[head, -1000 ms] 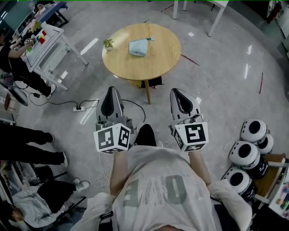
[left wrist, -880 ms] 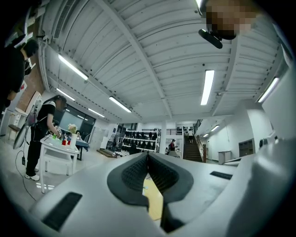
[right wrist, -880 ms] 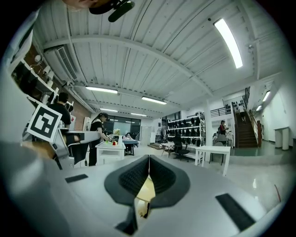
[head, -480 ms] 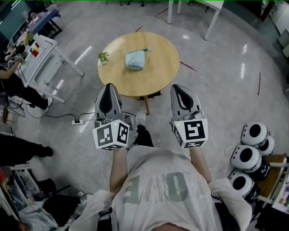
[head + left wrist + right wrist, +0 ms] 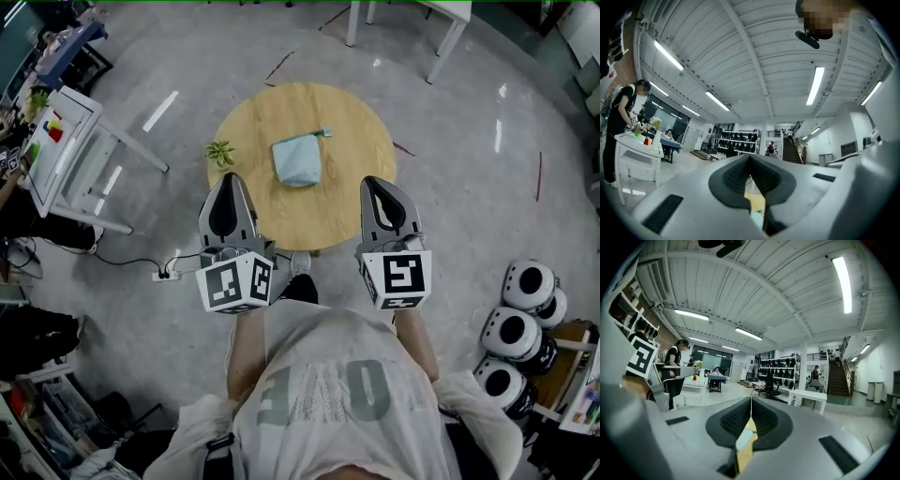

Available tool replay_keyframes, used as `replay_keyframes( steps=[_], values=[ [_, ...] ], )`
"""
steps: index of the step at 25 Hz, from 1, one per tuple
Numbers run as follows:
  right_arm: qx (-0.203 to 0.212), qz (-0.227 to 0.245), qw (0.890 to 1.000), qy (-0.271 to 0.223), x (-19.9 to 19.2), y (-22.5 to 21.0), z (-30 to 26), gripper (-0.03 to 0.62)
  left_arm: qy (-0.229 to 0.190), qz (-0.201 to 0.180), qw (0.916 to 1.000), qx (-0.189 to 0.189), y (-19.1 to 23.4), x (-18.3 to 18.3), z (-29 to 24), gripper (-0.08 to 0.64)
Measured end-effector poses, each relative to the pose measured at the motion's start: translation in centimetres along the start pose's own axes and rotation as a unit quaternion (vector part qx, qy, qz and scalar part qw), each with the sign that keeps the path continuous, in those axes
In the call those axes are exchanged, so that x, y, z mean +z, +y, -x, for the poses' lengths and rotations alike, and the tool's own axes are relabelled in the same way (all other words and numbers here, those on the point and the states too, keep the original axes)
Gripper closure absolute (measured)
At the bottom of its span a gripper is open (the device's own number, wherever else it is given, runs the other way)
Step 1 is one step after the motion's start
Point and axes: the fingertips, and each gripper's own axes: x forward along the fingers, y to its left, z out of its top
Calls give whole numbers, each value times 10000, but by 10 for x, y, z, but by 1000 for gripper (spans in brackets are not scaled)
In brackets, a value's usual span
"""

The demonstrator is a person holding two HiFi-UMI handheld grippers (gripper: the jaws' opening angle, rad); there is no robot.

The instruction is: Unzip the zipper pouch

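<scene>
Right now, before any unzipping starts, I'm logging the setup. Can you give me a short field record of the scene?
pouch: light blue, lying on the table, untouched
table: round, wooden
plant: small, near the table's left edge in the head view
left gripper: shut, empty
right gripper: shut, empty

Upside-down letters "LOE" on the person's shirt.

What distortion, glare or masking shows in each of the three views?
Head view: fisheye bows the room around the round table; light streaks glare on the floor. Left gripper view: dark vignetted corners, a mosaic patch at top. Right gripper view: ceiling beams curve; the strip light is overexposed.
</scene>
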Motion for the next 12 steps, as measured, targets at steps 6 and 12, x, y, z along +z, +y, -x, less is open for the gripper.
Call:
replay_keyframes(
  steps=[6, 12],
  values=[
    [-249, 39, 9996, 159, 9, 7, -96, 563, -8, -53, 9996, -294, 46, -6, -82, 532],
    [-420, 163, 9988, 212, 13, 13, -154, 563, 78, -89, 9995, -290, 81, -19, -124, 532]
  ],
)
